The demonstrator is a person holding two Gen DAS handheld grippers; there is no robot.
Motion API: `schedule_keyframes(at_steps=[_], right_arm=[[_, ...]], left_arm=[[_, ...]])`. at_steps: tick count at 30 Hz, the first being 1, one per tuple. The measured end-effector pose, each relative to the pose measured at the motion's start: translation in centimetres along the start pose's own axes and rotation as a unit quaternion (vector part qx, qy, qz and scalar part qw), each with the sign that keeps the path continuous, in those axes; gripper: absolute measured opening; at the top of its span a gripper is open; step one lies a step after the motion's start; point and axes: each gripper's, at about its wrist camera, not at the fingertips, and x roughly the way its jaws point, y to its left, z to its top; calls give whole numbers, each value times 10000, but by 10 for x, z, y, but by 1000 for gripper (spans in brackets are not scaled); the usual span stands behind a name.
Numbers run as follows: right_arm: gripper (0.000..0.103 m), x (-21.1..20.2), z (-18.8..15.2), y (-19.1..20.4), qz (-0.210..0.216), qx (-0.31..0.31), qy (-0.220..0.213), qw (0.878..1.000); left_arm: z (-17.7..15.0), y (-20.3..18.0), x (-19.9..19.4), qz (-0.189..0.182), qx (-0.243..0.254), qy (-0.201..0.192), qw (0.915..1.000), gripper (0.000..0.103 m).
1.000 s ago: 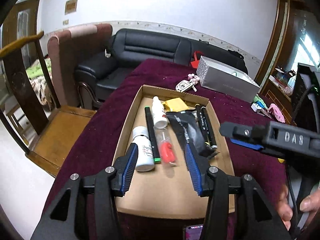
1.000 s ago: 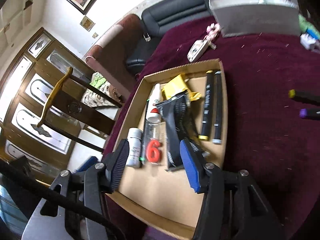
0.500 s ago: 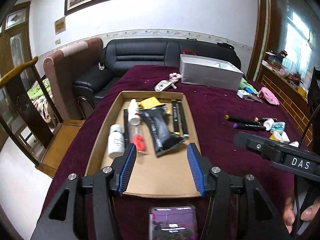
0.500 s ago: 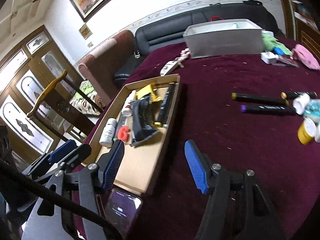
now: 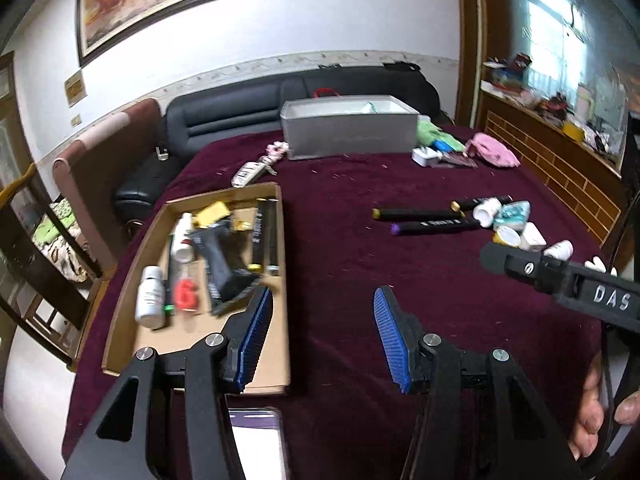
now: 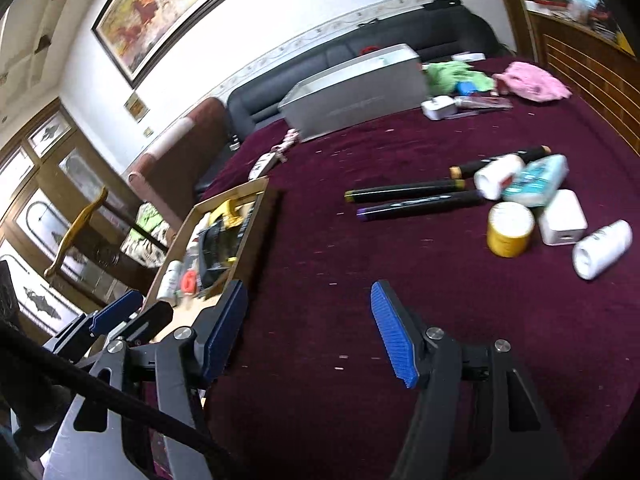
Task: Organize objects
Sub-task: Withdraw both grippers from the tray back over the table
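A shallow cardboard tray [image 5: 282,240] on the maroon tablecloth holds a white bottle [image 5: 149,298], black markers, a black pouch [image 5: 224,260] and a red item. To its right lie loose things: two black markers [image 5: 416,214] [image 6: 400,192], a yellow-capped jar [image 6: 510,230], a white charger [image 6: 562,216], white bottles [image 6: 602,248] and a teal packet [image 6: 536,180]. My left gripper [image 5: 322,300] hovers open over bare cloth beside the tray's right rim. My right gripper [image 6: 308,292] is open over the cloth, short of the loose items, with nothing between its fingers.
A grey box [image 5: 348,132] stands at the back, with a pink cloth [image 5: 494,150] and small items to its right. A key fob [image 5: 250,172] lies behind the tray. A phone [image 5: 256,440] lies at the near edge. A sofa and a chair stand to the left.
Both grippers have swung from over the tray to the right, so the loose markers and bottles now show. The right gripper's jaws stand wider than before.
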Motion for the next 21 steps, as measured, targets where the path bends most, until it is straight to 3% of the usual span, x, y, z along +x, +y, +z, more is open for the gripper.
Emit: schedule_keyframes(at_steps=[12,21], right_arm=[[64,-22,5,-72,-506,559,-108,9971],[64,-27,6,-115,-768,960,-83,9924]], left_arm=[[-13,-45,57,-392,-126,651,9970,47],[-28,-56,95,-303,-268,966,9945,46]])
